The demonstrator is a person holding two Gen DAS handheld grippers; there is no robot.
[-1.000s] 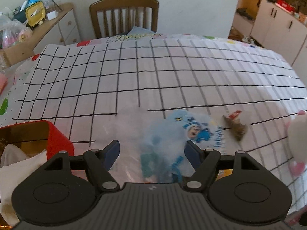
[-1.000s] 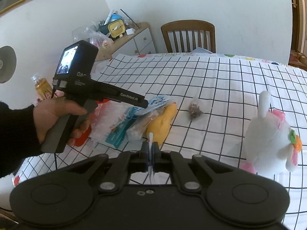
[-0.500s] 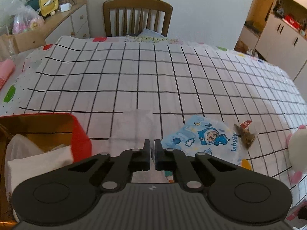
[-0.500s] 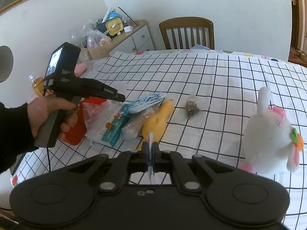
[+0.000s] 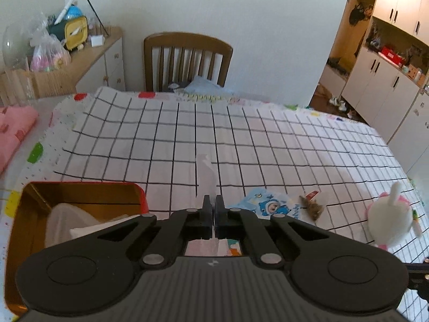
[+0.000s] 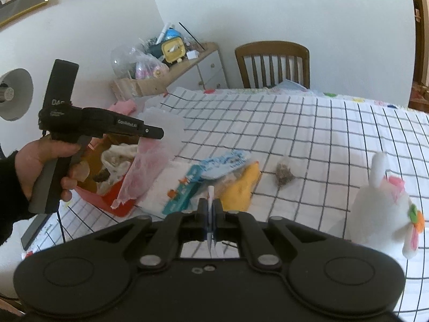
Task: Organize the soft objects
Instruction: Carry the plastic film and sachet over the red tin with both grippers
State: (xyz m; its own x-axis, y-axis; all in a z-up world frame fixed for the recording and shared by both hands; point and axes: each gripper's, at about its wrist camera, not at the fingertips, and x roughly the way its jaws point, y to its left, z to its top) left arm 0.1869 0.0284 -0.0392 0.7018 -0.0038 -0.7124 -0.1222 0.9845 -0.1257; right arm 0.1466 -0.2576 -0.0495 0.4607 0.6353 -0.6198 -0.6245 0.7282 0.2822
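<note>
Two views. Left wrist: the left gripper (image 5: 213, 209) is clenched on a thin translucent plastic bag (image 5: 205, 173), lifted just right of the open red tin box (image 5: 80, 187).

Right wrist: the bag (image 6: 150, 161) droops long-axis down beside the box (image 6: 118, 201); the right gripper (image 6: 210, 209), farther off, pinches a white-blue wrapper edge (image 6: 210, 196).

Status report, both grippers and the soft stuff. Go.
Left gripper shut on clear plastic bag, lifted over red tin. Right gripper shut on thin white-blue strip. Plush bunny and yellow toy on table, path clear.
</note>
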